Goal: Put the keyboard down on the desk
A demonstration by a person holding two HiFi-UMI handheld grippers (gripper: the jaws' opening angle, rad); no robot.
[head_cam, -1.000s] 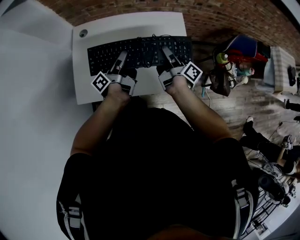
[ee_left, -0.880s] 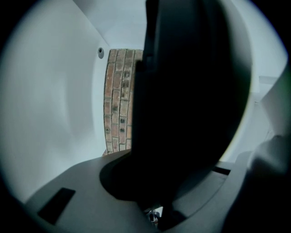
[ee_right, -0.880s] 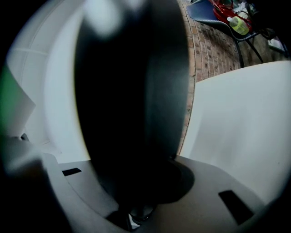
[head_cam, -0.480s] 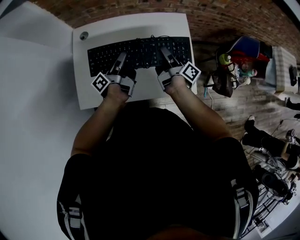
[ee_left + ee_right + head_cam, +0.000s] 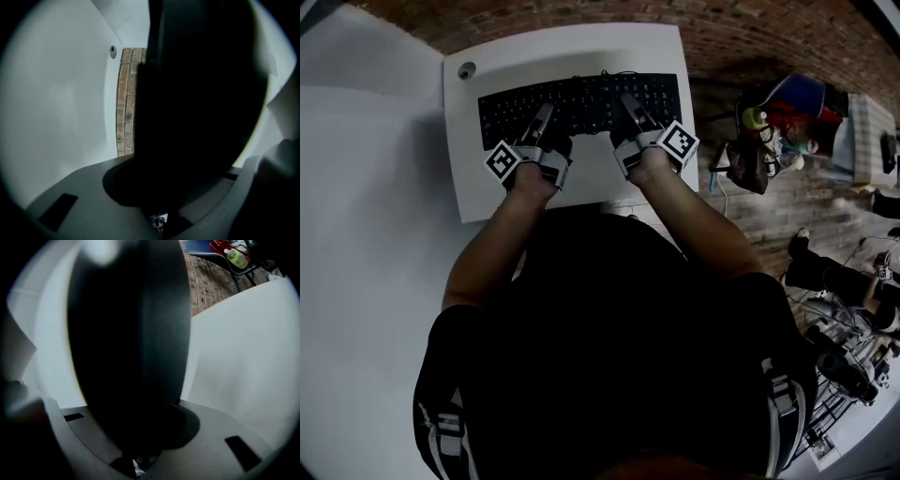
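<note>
Gripping the keyboard (image 5: 581, 105) by its near long edge, the left gripper (image 5: 544, 114) is clamped left of the keyboard's middle, and in its own view the dark slab fills the space between the jaws. The right gripper (image 5: 633, 103) is clenched on the same edge, right of the middle, and has the slab between its jaws too. The keyboard lies ahead of both grippers, over the white desk (image 5: 487, 178). Its long axis goes from left to right, across the way the jaws point. Neither hand is nearer. In the left gripper view a strip of brick floor shows beside the keyboard, so I judge it is not yet flat on the desk. The coming move should be straight down, both ends together.
</note>
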